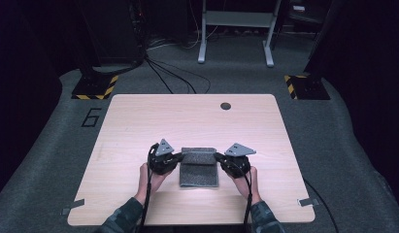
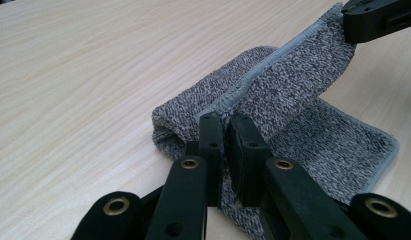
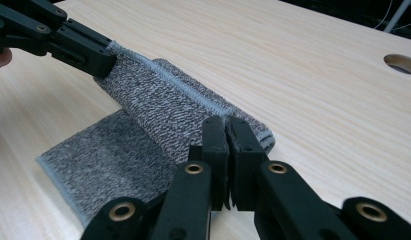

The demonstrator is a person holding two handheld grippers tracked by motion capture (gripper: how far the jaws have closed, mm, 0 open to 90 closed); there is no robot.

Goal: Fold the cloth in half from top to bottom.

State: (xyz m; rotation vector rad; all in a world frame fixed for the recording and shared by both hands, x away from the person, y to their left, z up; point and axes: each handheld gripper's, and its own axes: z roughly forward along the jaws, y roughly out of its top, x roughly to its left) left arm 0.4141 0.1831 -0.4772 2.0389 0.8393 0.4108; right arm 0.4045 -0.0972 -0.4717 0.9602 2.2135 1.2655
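- One grey towel (image 1: 199, 168) lies on the table (image 1: 139, 121), nearer the near edge than the far edge and about midway between the left and right edges.
- The towel is partly folded: its far part is doubled back over itself, and one hemmed edge (image 2: 273, 60) is lifted off the layer below and stretched between the two grippers.
- Two grippers are at work, one in each hand, one at each side of the towel.
- The left gripper (image 2: 226, 131) has its jaws pressed together on the hemmed edge at the towel's left end; in the right gripper view it shows as the black jaws at the top left (image 3: 100, 55), pinching the same corner.
- The right gripper (image 3: 226, 131) likewise has its jaws clamped on the hem at the towel's right end; the left gripper view shows it at the top right (image 2: 350, 27), holding that corner raised.
- Two grey three-cornered plates top the grippers in the high view.
- One round hole (image 1: 225, 106) sits in the table near its far edge, right of the middle.
- Two strips of tape (image 1: 73, 206) mark the near corners, one at each.
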